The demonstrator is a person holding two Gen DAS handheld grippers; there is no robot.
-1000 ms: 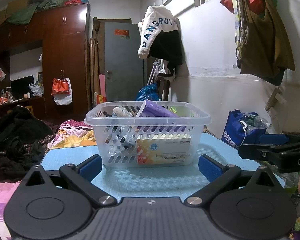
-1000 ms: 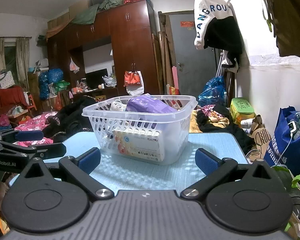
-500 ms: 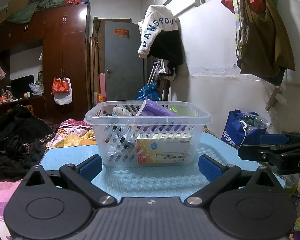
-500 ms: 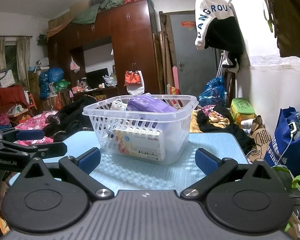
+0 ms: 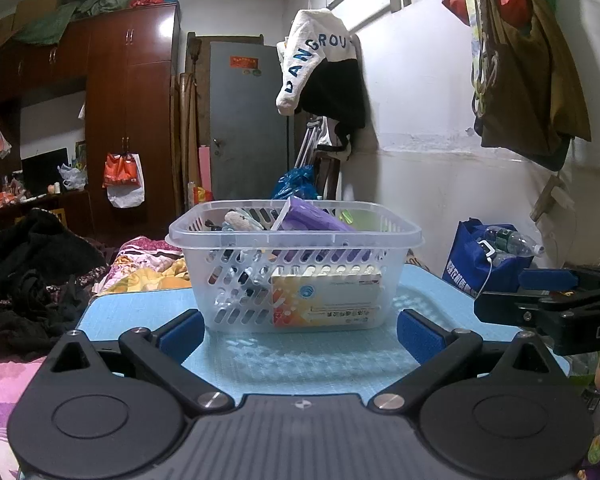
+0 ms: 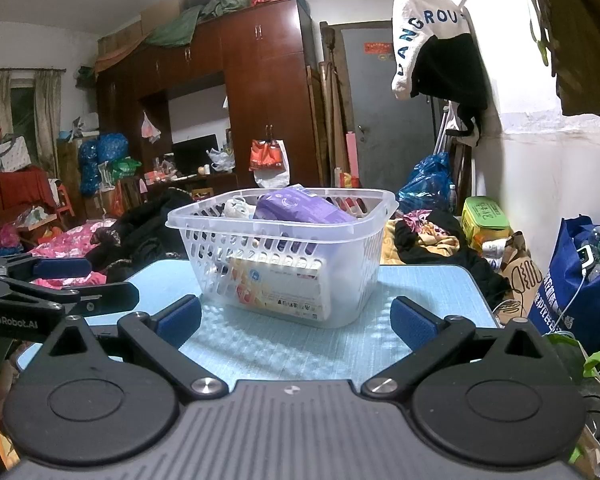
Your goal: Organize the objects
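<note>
A clear plastic basket (image 5: pixel 296 236) (image 6: pixel 204 220) stands on the light blue table (image 5: pixel 300 360) (image 6: pixel 284 348). Inside it lie a purple packet (image 5: pixel 312 220) (image 6: pixel 300 210), a white and orange box (image 5: pixel 326 300) (image 6: pixel 280 284) against the near wall, and a small pale plush item (image 5: pixel 240 220) (image 6: pixel 236 206). My left gripper (image 5: pixel 298 334) is open, just short of the basket, nothing between its blue pads. My right gripper (image 6: pixel 294 322) is open too, facing the basket from the right side. Each gripper shows at the edge of the other's view.
A blue bag with bottles (image 5: pixel 488 256) (image 6: pixel 580 280) stands by the wall right of the table. Dark clothes (image 5: pixel 32 280) and a patterned quilt (image 5: pixel 148 264) lie left. A wardrobe (image 5: pixel 132 120), grey door (image 5: pixel 244 120) and hanging sweatshirt (image 5: pixel 320 68) are behind.
</note>
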